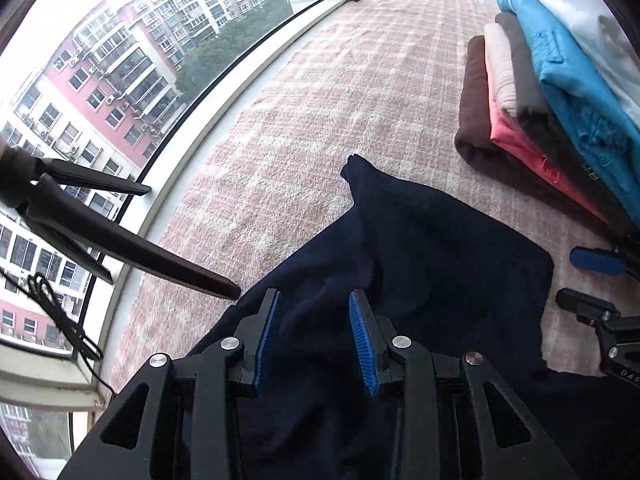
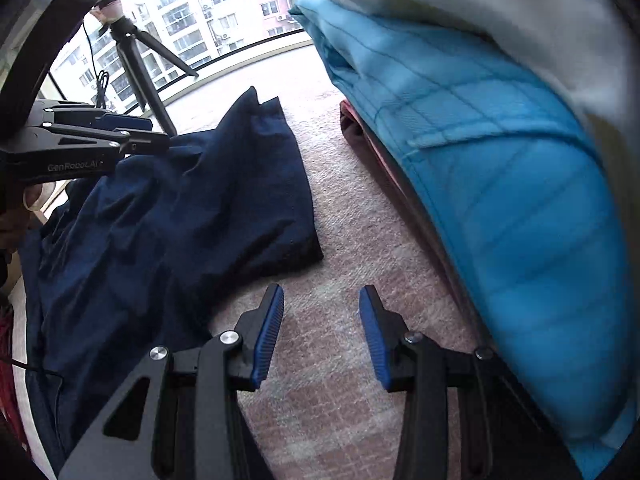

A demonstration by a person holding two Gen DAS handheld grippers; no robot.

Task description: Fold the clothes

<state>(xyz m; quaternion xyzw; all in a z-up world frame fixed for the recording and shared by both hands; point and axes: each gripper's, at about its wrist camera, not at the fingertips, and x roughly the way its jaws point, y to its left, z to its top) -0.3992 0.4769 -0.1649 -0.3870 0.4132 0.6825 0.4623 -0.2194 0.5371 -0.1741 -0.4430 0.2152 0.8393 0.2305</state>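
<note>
High-rise flat: carpet [image 1: 360, 92], window [image 1: 120, 60], folded clothes [image 1: 540, 92]

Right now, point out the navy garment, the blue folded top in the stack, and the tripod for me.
navy garment [image 1: 432, 240]: left wrist view, on its spread middle panel.
blue folded top [image 2: 500, 168]: right wrist view, on its broad upper face.
tripod [image 1: 132, 248]: left wrist view, on its nearest leg.

Bare blanket [image 1: 340, 92] lies open at 12 o'clock. Clothes stack [image 1: 560, 92] blocks 2 o'clock; tripod [image 1: 120, 240] stands at 9 o'clock.
</note>
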